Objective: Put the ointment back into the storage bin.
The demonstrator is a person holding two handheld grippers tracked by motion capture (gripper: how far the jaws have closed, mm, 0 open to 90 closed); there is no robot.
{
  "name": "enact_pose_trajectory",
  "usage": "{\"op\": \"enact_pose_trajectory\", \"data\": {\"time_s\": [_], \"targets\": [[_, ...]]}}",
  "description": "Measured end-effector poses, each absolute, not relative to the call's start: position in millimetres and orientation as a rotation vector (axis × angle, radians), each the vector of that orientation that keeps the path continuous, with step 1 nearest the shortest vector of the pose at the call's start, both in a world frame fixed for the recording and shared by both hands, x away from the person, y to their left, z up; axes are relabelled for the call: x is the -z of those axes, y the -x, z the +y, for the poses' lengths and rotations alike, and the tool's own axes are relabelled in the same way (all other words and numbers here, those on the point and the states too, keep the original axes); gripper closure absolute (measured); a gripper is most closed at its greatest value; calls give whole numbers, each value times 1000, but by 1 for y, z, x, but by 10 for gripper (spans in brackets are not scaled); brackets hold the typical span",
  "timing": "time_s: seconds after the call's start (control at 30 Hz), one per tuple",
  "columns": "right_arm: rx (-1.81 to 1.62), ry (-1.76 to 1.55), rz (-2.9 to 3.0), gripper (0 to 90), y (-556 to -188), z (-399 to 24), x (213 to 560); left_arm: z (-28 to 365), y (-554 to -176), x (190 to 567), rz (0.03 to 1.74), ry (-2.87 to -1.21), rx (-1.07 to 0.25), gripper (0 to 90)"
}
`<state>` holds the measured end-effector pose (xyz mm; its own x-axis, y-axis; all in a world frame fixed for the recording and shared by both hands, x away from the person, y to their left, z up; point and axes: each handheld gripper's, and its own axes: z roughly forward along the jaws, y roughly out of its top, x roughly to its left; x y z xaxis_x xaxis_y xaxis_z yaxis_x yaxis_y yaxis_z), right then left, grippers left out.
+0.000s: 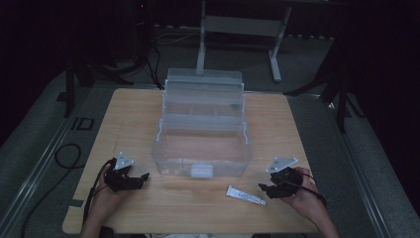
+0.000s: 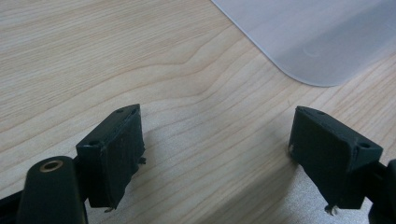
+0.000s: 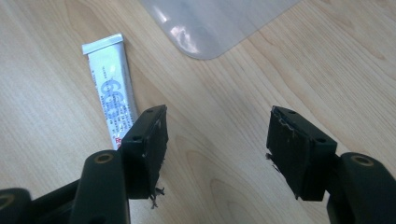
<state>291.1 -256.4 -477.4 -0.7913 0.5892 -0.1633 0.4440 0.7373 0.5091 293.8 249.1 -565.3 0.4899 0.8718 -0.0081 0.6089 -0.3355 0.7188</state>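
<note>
I am looking down at a wooden table (image 1: 129,114) with a clear plastic organizer box (image 1: 202,148) standing open in the middle, its tiered trays stepping back toward the far edge. A small white tube (image 1: 246,195) is lying flat on the wood in front of the box, near its right front corner and apart from it.

My right gripper (image 1: 265,188) is sitting low at the near right, pointing left toward the tube. Its jaws are standing apart with only bare wood between them. In the right gripper view, the tube (image 3: 112,98) is lying just outside one black jaw, with its near end hidden behind it, so I cannot tell whether they touch. The crimped end is pointing away from me, and a rounded corner of the box (image 3: 210,23) is showing beyond it.

My left gripper (image 1: 141,177) is resting at the near left, just off the box's left front corner. Its jaws are gaping wide over bare wood, gripping nothing, with a rounded box corner (image 2: 317,42) ahead of them.

Beyond the table, a metal frame leg (image 1: 200,49) and dark cables (image 1: 64,153) are lying on the grey floor.
</note>
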Motion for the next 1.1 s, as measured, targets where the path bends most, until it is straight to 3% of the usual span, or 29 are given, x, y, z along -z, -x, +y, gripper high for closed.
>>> {"op": "enact_pose_trajectory", "data": {"time_s": [1.1], "targets": [[-496,-625,2780,382,-297,-229,468,249,-294,565,1215,-2067,-505,184]]}}
